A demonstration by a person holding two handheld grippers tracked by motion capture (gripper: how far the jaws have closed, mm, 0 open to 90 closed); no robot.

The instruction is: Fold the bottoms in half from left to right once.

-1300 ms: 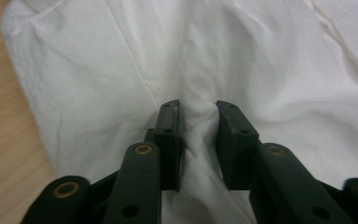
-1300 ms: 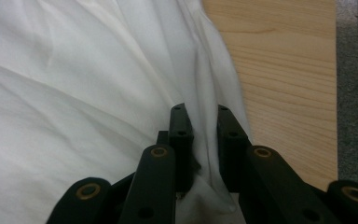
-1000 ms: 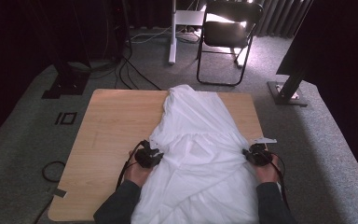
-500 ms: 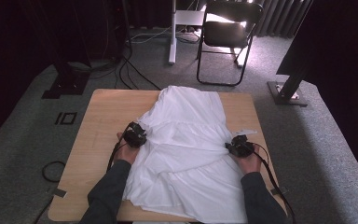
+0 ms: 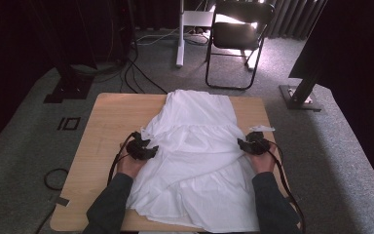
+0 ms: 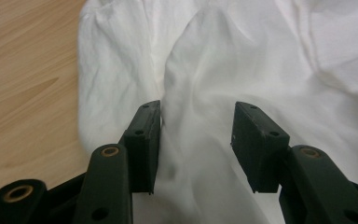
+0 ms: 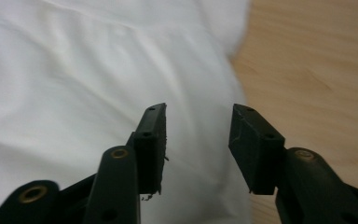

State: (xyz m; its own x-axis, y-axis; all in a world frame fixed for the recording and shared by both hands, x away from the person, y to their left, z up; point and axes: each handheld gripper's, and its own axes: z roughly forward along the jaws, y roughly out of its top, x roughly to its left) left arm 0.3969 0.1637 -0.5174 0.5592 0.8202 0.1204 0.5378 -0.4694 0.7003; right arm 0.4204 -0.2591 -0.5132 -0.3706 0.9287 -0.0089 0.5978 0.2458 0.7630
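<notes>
From up high, a big white cloth garment (image 5: 195,161) lies spread over the middle of a light brown wooden table (image 5: 102,122). Its narrow end points away from the person and its wide end hangs a little over the near edge. The left gripper (image 5: 143,148) sits at the left edge of the garment, held by the person's left hand (image 5: 129,165). The right gripper (image 5: 253,145) sits at the right edge of the garment, held by the right hand (image 5: 263,161). Both arms wear dark grey sleeves (image 5: 109,204). A small white scrap (image 5: 264,128) lies on the table just beyond the right gripper. Past the table, a black folding chair (image 5: 236,34) stands on a grey carpet floor (image 5: 24,146), and black cables (image 5: 136,73) lie on the floor.

Next, the left gripper view looks along two black jaws over the white garment (image 6: 242,60). The jaws have just been opening and now stand apart. A soft ridge of white cloth runs up between them, but the pads do not press it. The wooden table (image 6: 23,79) shows on the left.

Last, the right gripper view looks down on the white garment (image 7: 74,74) too. These jaws have also just been opening and stand apart. The edge of the cloth lies under the gap, loose and not pinched. The wooden table (image 7: 317,65) shows on the right.
</notes>
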